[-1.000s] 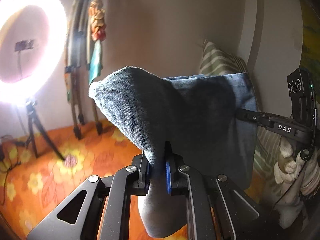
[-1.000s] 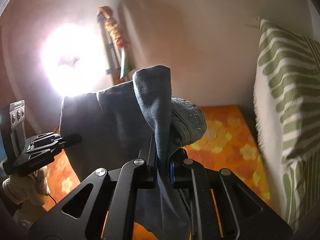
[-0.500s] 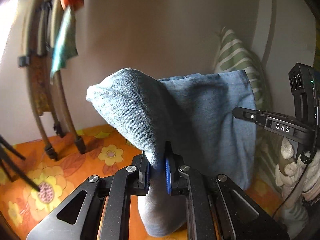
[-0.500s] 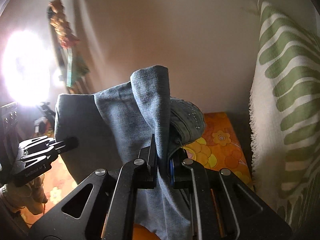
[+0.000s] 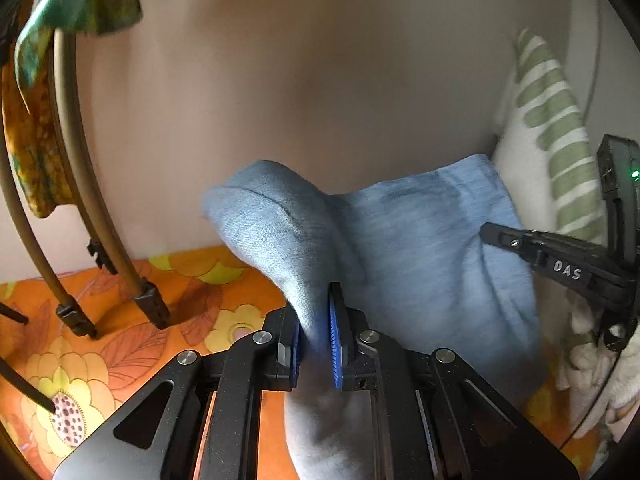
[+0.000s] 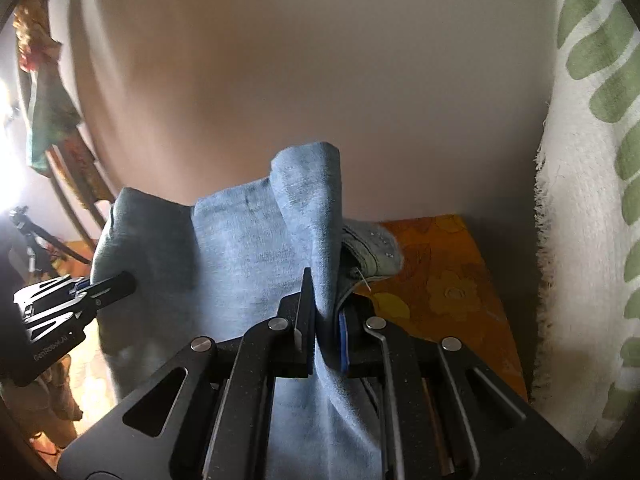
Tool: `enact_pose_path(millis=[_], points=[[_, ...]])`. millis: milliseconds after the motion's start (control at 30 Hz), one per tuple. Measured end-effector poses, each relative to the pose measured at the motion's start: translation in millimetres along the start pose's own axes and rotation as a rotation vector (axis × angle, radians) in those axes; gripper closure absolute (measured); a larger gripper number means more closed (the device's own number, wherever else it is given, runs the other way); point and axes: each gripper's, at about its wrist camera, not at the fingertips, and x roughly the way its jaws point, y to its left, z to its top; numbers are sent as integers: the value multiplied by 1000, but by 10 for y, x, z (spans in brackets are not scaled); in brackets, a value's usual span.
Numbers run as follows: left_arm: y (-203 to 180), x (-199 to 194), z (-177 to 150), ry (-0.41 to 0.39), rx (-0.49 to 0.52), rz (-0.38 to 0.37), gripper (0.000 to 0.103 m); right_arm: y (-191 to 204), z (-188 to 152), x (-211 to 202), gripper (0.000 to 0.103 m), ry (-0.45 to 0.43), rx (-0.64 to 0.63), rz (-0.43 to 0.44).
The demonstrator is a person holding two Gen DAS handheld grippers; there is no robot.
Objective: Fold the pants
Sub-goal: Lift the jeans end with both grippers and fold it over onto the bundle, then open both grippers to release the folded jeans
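Blue pants (image 5: pixel 420 248) pinched between both claws, left claw (image 5: pixel 316 344) and right claw (image 6: pixel 326 336).

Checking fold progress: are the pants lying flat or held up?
Held up: the pants hang between the left hand-held gripper and right hand-held gripper, both shut on denim.

In the left wrist view we find open room over the orange floral sheet (image 5: pixel 132 340) at lower left, though curved poles (image 5: pixel 76 208) and a draped cloth (image 5: pixel 80 4) block the left edge. In the right wrist view, a striped pillow (image 6: pixel 588 216) walls off the right edge, and the hanging pants (image 6: pixel 248 264) fill the centre.
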Motion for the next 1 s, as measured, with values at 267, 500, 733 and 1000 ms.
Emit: enact_pose_path(millis=[267, 500, 733, 1000], points=[[55, -148, 52, -9, -1, 79, 85, 5, 117, 39, 67, 0, -1, -130], [30, -386, 0, -5, 10, 33, 85, 45, 126, -170, 65, -21, 4, -121], [-117, -624, -24, -14, 21, 12, 85, 172, -71, -460, 65, -22, -23, -111], [-281, -1233, -206, -61, 47, 2, 63, 371, -381, -1045, 65, -41, -39, -80]])
